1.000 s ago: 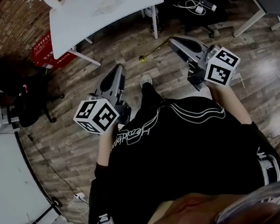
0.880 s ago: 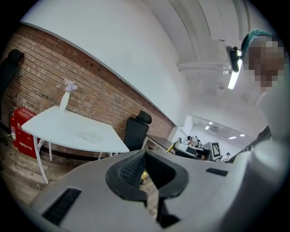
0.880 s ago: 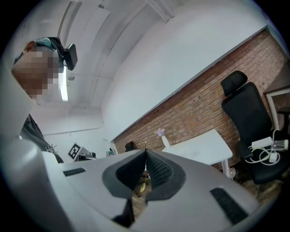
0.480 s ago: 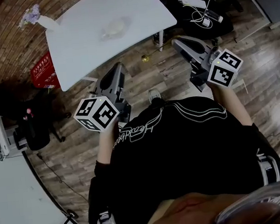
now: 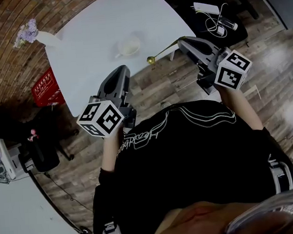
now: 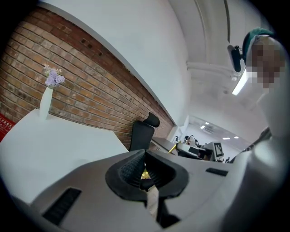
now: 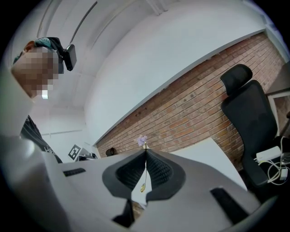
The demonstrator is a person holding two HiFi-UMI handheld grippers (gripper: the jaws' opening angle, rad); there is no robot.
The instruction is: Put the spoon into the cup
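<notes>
- Whereas half a second ago the slim gold metal spoon hung over bare floor, its bowl now sits at the near edge of the white table, which has shifted down toward the person in the head view.
- Spoon: handle pinched between the closed jaws of the right gripper. In the right gripper view the thin handle runs down between the ribbed black pads, and the bowl hangs below them.
- Spoon position: near the small white handled cup, apart from it and not inside it.
- Cup: upright on the table, mouth up, pale inside. It was a blur earlier and reads sharp now.
- Right gripper: clenched on the spoon handle.
- Left gripper: held over the table's near edge, beside the cup. Its own view shows the pads pressed together at the tips, nothing gripped.
- White slender vase: stands at the table's far corner and holds pale purple flowers.
- Surroundings: brown wooden plank floor, red brick wall, black high-backed office chair.
</notes>
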